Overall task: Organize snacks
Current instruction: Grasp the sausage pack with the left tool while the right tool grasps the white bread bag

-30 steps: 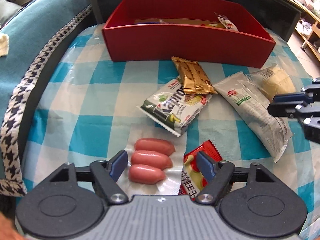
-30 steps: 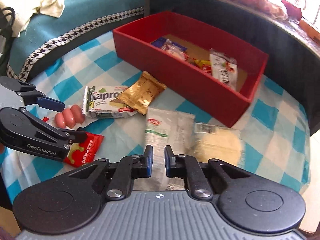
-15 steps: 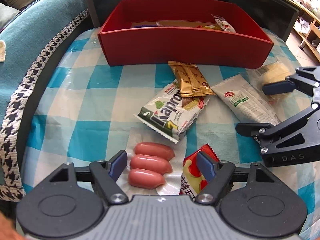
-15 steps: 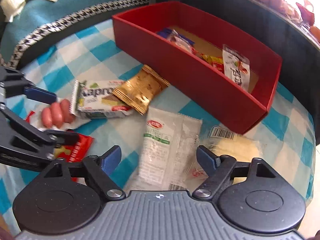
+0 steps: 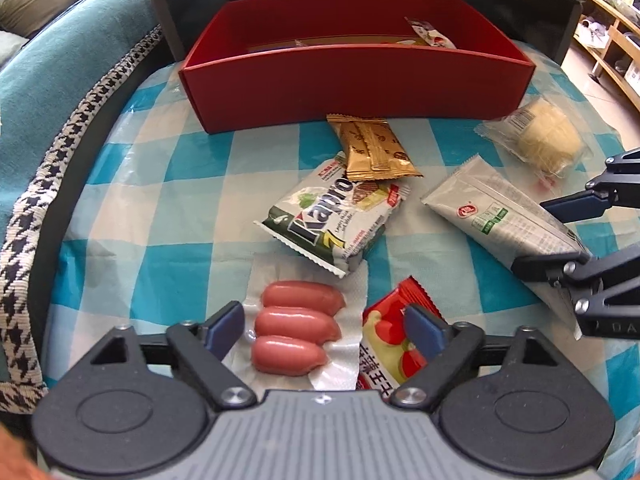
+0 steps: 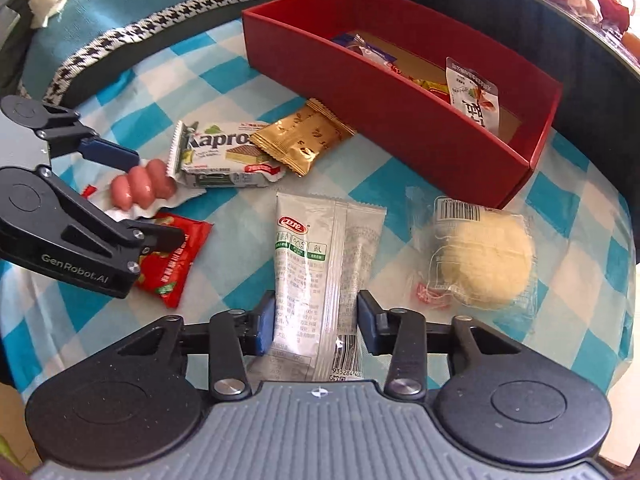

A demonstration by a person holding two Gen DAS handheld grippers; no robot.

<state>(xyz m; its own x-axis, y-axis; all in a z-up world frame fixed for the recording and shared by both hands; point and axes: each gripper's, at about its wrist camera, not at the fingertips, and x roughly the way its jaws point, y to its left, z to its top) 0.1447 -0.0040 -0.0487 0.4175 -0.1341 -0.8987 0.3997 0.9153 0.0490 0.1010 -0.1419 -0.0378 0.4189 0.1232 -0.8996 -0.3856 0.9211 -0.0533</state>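
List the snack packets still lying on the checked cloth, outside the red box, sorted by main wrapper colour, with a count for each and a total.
Gold: 1, the wafer packet
White and green: 1, the Kapro packet
Grey-white: 1, the long packet
Red: 1, the red packet
Clear: 2, the sausage pack and the pale bun
Total: 6

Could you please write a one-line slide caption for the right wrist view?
Right gripper straddles the grey-white snack packet on the checked cloth, jaws not yet shut, red box beyond.
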